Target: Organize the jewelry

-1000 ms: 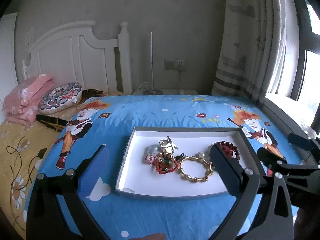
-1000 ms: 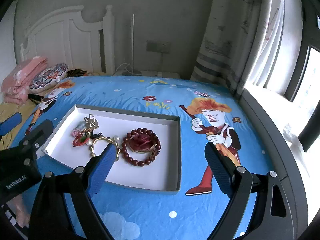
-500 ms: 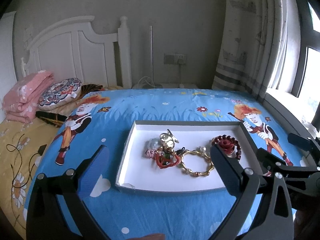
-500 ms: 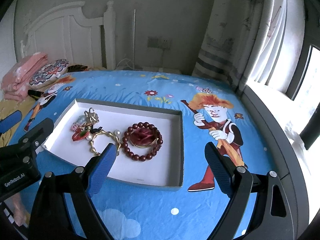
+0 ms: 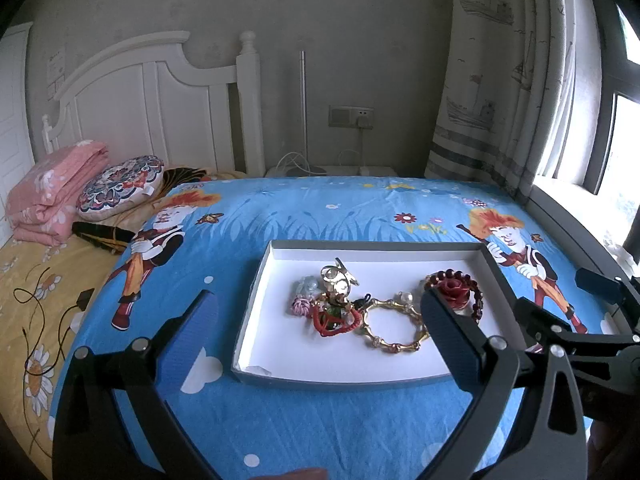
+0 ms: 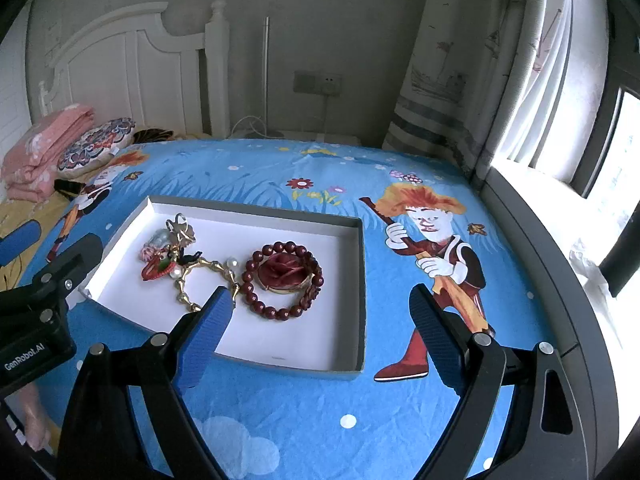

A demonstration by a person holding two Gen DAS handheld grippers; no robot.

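A shallow white tray (image 5: pixel 256 292) (image 6: pixel 362 280) lies on the blue cartoon bedspread. It holds a dark red bead bracelet (image 6: pixel 248 276) ringed around a red rose brooch (image 6: pixel 286 272), a gold link bracelet with pearls (image 5: pixel 394 346) (image 6: pixel 182 286), a red cord piece (image 5: pixel 332 322), a gold ornament (image 5: pixel 338 280) and a pink-and-clear trinket (image 5: pixel 304 304). My left gripper (image 5: pixel 320 308) hovers open over the tray's near left side, empty. My right gripper (image 6: pixel 322 300) hovers open above the tray's near right corner, empty. Its left finger covers part of the gold bracelet.
Folded pink blanket (image 5: pixel 52 196) and round patterned cushion (image 5: pixel 120 184) lie at the far left by the white headboard (image 5: pixel 160 100). A black cable (image 5: pixel 44 312) trails over the yellow sheet. Curtain (image 6: pixel 460 80) and window sill (image 6: pixel 532 220) stand to the right.
Both grippers have drifted slightly, so the tray sits a little differently in each view. The jewelry has not moved and both grippers stay open.
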